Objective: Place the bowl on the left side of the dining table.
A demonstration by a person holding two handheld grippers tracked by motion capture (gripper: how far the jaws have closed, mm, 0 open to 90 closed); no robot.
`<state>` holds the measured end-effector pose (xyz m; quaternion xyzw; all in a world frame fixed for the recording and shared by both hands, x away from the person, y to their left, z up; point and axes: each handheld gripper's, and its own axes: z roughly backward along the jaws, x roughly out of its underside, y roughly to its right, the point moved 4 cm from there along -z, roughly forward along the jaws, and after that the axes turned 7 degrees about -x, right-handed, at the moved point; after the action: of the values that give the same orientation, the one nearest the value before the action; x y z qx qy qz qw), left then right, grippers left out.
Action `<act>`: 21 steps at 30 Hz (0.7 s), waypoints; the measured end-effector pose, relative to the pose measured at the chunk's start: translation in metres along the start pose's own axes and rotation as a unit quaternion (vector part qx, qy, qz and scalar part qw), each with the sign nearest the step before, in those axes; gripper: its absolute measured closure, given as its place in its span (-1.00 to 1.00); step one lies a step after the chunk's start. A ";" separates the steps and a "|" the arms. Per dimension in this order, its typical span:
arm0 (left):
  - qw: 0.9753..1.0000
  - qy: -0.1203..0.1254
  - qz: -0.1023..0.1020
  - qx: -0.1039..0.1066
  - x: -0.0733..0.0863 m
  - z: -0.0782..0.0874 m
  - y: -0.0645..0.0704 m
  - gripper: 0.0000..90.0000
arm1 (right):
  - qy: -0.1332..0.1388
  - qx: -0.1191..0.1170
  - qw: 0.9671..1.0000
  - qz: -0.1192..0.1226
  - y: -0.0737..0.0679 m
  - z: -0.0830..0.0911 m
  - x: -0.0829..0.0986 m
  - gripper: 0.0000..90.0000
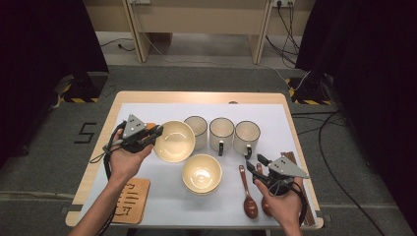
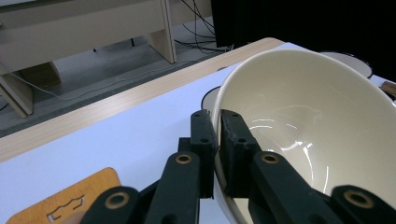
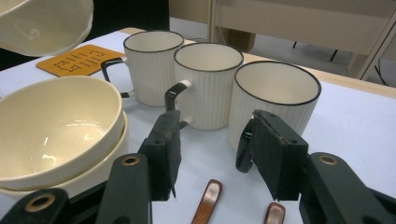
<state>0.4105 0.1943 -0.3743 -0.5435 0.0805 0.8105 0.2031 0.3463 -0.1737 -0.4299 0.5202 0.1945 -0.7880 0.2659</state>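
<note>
Left tool [image 1: 156, 133] pinches the rim of a cream bowl [image 1: 174, 141], tilted and lifted near the surface's left edge; keep it level and steady. Right tool [image 1: 252, 164] waits wide over the spoons [image 1: 248, 194].

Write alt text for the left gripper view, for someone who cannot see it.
The left gripper is shut on the rim of a tilted cream bowl, lifted above a white table mat. A cut-out wooden coaster lies at lower left, a mug rim shows behind the bowl.
</note>
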 end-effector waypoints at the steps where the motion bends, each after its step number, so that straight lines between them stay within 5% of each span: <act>1: 1.000 0.000 0.000 -0.002 0.000 0.000 -0.001 0.85 | 0.000 0.000 1.000 -0.001 0.000 0.000 0.000 0.18; 21: 1.000 -0.003 0.014 -0.023 0.001 0.000 -0.025 0.85 | -0.003 -0.001 1.000 -0.003 0.000 -0.001 0.000 0.18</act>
<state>0.4204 0.2171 -0.3729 -0.5441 0.0686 0.8168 0.1792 0.3465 -0.1731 -0.4304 0.5172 0.1954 -0.7901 0.2648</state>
